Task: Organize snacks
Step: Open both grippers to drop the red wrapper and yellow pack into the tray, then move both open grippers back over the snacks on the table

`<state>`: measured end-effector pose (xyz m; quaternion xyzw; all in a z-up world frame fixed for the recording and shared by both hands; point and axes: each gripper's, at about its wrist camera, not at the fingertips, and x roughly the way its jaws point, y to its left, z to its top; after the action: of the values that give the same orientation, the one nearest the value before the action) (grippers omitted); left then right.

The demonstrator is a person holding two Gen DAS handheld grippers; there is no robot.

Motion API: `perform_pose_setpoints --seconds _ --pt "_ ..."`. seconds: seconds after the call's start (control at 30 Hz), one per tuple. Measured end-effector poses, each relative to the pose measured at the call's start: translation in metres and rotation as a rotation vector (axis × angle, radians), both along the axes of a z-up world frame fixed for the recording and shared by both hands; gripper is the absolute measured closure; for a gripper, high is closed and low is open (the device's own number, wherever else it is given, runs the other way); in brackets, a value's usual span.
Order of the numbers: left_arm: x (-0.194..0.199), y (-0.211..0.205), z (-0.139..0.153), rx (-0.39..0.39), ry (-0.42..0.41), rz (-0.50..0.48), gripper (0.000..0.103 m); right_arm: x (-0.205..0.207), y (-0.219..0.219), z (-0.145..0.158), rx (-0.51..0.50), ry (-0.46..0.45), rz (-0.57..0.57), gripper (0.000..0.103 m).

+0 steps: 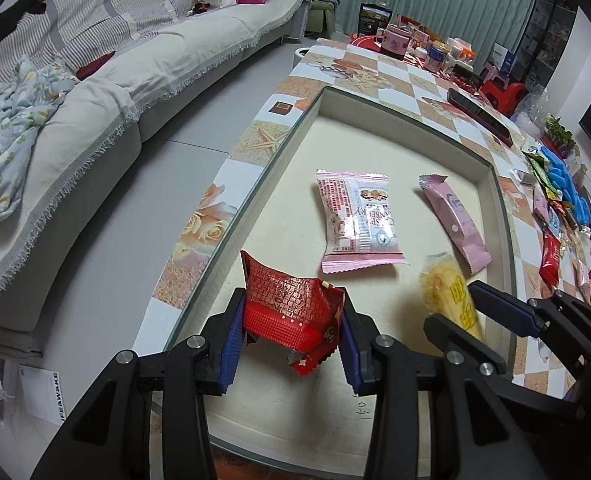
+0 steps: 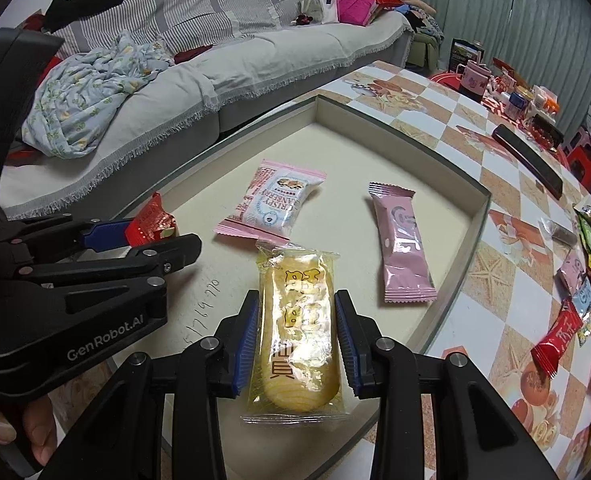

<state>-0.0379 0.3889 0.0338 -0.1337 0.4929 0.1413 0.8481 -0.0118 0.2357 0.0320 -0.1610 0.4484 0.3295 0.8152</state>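
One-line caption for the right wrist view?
Right hand-held gripper clamps a clear-wrapped yellow rice cracker above the shallow beige tray.

Red packet (image 1: 291, 316), yellow packet (image 2: 295, 336)

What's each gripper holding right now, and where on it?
The left gripper pinches a red snack packet by its two side edges. The right gripper clamps a yellow rice cracker pack across its long sides, near the middle.
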Motion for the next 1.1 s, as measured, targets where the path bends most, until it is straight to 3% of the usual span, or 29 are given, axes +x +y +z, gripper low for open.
perform_pose_setpoints --seconds 0.1,0.17,0.37,0.53,0.67,0.83,0.97,1.1 --pt "-0.001 0.005 0.0 0.0 0.005 0.025 0.053 0.0 -0.001 0.004 0.012 -0.003 -0.006 0.062" --pt "-0.004 0.007 0.001 -0.006 0.0 0.032 0.043 0.001 -0.004 0.007 0.04 0.01 -0.003 0.033" --pt "-0.013 -0.002 0.015 0.001 -0.038 0.009 0.042 -0.005 -0.033 0.026 0.079 -0.045 -0.047 0.032" --pt "-0.024 -0.027 0.033 0.0 -0.104 -0.026 0.028 -0.004 -0.097 0.029 0.105 -0.067 -0.159 0.032" --pt "-0.026 -0.071 0.043 -0.001 -0.127 -0.112 0.028 0.001 -0.168 0.009 0.062 -0.058 -0.292 0.032" --pt "-0.022 -0.155 0.044 0.021 -0.125 -0.288 0.026 0.002 -0.256 -0.015 0.0 -0.044 -0.453 0.032" --pt "-0.009 -0.22 0.024 0.04 -0.084 -0.41 0.024 -0.001 -0.311 -0.025 -0.03 -0.03 -0.55 0.032" --pt "0.012 -0.262 -0.001 0.045 -0.035 -0.462 0.024 -0.004 -0.343 -0.029 -0.028 -0.033 -0.601 0.027"
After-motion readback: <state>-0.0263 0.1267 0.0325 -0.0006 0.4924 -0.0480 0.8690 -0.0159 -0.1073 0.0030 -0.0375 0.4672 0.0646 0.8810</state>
